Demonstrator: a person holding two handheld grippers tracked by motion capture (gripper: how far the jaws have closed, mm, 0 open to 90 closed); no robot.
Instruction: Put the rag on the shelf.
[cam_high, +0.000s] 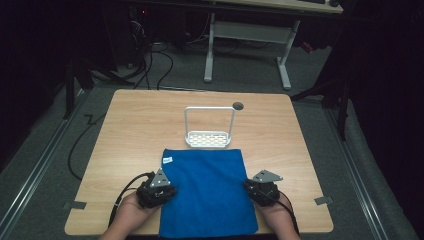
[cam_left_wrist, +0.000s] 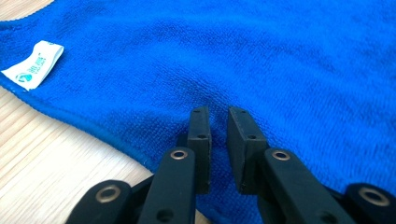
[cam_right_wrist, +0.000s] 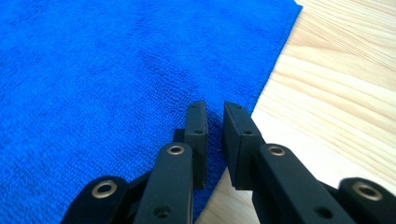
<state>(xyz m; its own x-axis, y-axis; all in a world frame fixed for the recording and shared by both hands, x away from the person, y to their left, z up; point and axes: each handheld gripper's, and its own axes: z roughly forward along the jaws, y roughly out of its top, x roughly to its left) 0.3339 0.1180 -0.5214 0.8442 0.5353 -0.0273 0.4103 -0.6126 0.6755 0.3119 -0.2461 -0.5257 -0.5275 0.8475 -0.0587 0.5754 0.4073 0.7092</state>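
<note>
1. The left gripper (cam_left_wrist: 218, 116) has its 2 jaws drawn close, a narrow slot between them, and blue cloth shows through that slot; whether the pads pinch the cloth (cam_left_wrist: 243, 60) cannot be told.
2. The right gripper (cam_right_wrist: 215, 112) stands the same way, its jaws nearly together over the cloth's right edge, with cloth under one jaw and bare wood under the other; a firm grip cannot be told here either.
3. In the high view the left gripper (cam_high: 161, 192) sits at the cloth's left edge and the right gripper (cam_high: 256, 189) at its right edge, each borne by a hand (cam_high: 131, 210) coming in from the bottom.
4. The table (cam_high: 135, 125) is pale wood with a round hole (cam_high: 238, 105) near its far edge.
5. A white wire rack (cam_high: 209, 131) stands upright just beyond the cloth's far edge.
6. Grey carpet, cables and a white desk frame (cam_high: 247, 47) lie behind in a dim room.
7. The cloth (cam_high: 207, 192) lies flat on the near half of the table, its long axis running from the person toward the rack, and a white label (cam_high: 168, 160) sits at its far left corner.
</note>
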